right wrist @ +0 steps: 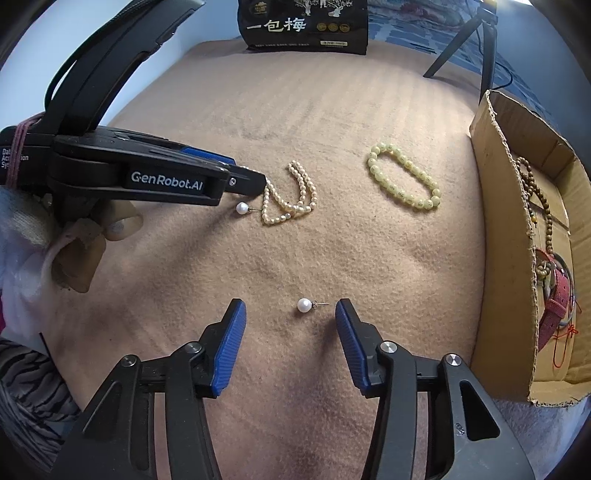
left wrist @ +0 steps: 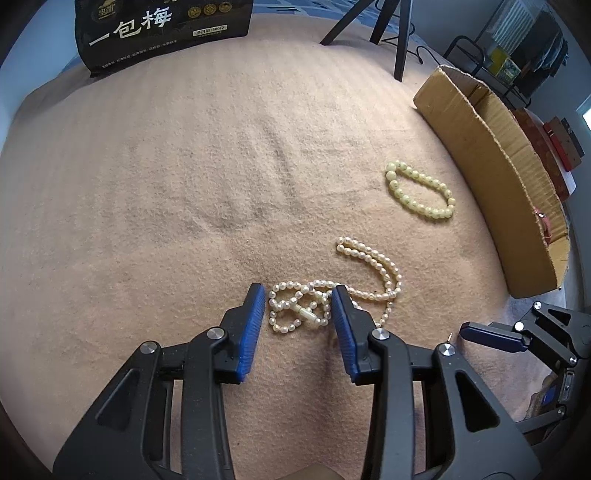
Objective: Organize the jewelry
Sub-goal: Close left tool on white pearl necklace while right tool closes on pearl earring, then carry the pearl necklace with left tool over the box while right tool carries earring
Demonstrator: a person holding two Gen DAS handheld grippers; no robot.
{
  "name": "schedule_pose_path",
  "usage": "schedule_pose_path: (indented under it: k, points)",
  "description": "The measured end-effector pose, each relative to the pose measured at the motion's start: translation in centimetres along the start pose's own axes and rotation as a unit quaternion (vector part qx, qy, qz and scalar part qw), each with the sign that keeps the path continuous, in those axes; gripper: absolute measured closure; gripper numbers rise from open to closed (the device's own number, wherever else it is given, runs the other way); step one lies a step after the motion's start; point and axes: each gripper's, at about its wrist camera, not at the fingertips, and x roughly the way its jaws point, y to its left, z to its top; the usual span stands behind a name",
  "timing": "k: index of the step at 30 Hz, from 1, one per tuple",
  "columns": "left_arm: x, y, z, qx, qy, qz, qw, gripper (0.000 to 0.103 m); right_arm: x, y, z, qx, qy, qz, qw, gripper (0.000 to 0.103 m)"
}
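Jaws of the right gripper [right wrist: 290, 308] are standing wide apart, with a pearl stud [right wrist: 305, 305] lying on the blanket [right wrist: 295, 122] between the fingertips, touching neither. Left gripper [left wrist: 298, 300] is likewise spread, its jaws straddling the bunched end of the pearl necklace [left wrist: 354, 284] without squeezing it. A second stud [right wrist: 242, 208] is lying just beside that necklace. Farther out, a yellow bracelet [right wrist: 404, 181] is resting near the cardboard box [right wrist: 502, 236], which is holding wooden beads [right wrist: 543, 195] and a red strap [right wrist: 556, 301]. A black bag [right wrist: 303, 24] is standing at the far edge.
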Motion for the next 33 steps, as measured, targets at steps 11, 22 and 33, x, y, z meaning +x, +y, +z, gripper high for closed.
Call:
schedule_pose_path:
  k: [11,22,33]
  points:
    - [0.1,-0.2,-0.2,0.007,-0.006,0.005,0.9999,0.071,0.9,0.0,0.0,-0.01,0.005,-0.017,1.0,0.068]
    - [0.1,-0.1,0.0,0.008,-0.01,0.0,0.9999,0.09,0.5,-0.1,-0.5,-0.008,0.009,-0.023,1.0,0.088]
    - [-1.8,0.3,0.7,-0.011,-0.033,-0.025,0.9991,0.098,-0.9,-1.1,0.2,0.002,-0.011,-0.014,1.0,0.088]
